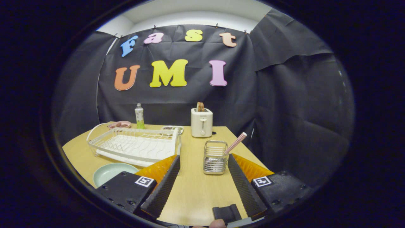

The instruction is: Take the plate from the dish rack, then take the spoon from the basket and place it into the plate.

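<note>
A pale green plate [109, 172] lies flat on the wooden table [196, 190], in front of the white dish rack [134, 145] and just left of my left finger. A wire basket [215, 157] stands just ahead of my fingers, close to the right one. A spoon with a pink patterned handle [235, 143] leans out of the basket to the right. My gripper [203, 162] is open above the table with nothing between its fingers.
A white toaster [201, 122] with bread in its slot stands at the table's back. A bottle [139, 116], a pink dish [119, 124] and another small dish [172, 128] sit behind the rack. The table's right edge runs close past the basket.
</note>
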Tool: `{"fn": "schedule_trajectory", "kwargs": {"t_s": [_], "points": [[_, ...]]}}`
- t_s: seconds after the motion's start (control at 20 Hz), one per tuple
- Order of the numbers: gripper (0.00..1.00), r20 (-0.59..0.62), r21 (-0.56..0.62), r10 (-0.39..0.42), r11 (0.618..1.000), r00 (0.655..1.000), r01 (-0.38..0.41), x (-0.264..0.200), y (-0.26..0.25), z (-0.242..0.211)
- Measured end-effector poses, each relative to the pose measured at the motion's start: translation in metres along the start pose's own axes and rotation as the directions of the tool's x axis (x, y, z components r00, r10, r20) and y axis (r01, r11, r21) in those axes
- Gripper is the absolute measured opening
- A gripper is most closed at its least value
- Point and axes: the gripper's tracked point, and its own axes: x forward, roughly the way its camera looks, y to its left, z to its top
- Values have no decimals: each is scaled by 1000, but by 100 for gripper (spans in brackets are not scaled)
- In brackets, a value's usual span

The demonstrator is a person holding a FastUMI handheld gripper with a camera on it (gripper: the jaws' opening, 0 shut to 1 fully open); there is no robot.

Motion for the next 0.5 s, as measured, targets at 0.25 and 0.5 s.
{"fn": "schedule_trajectory", "kwargs": {"t_s": [0.25, 0.5], "points": [[99, 16, 36, 0, 999, 1000, 0, 42, -29, 3], [93, 16, 132, 38, 990, 999, -40, 87, -48, 8]]}}
